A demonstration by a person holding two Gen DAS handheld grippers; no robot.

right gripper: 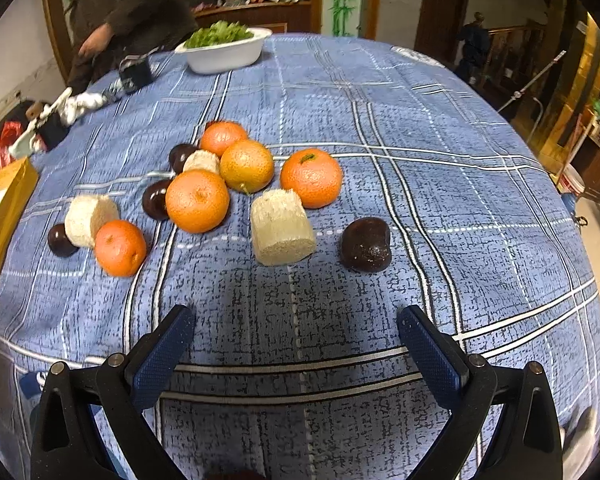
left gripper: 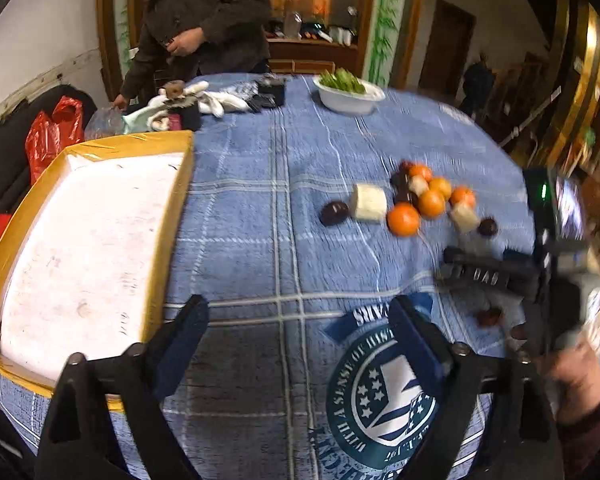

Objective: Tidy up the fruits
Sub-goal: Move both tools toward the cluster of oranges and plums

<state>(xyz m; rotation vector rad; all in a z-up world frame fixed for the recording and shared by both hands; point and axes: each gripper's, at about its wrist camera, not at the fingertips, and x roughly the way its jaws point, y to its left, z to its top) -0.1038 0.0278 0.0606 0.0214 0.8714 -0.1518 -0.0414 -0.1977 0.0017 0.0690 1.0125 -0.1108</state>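
Note:
Several oranges [right gripper: 197,200], pale sugarcane chunks [right gripper: 281,227] and dark water chestnuts [right gripper: 366,244] lie in a loose cluster on the blue plaid tablecloth [right gripper: 440,184]. My right gripper [right gripper: 296,340] is open and empty, just short of the nearest cane chunk and chestnut. In the left wrist view the same cluster [left gripper: 404,219] lies ahead to the right. My left gripper [left gripper: 300,324] is open and empty over the cloth, beside a white foam box with yellow tape [left gripper: 88,248] on the left. The right gripper's body [left gripper: 540,272] shows blurred at that view's right edge.
A white bowl of greens [right gripper: 224,54] stands at the far side of the table, with gloves and dark items [left gripper: 204,100] near it. A person in a dark coat [left gripper: 196,20] stands behind the table. Red bags [left gripper: 52,136] sit off the table's left.

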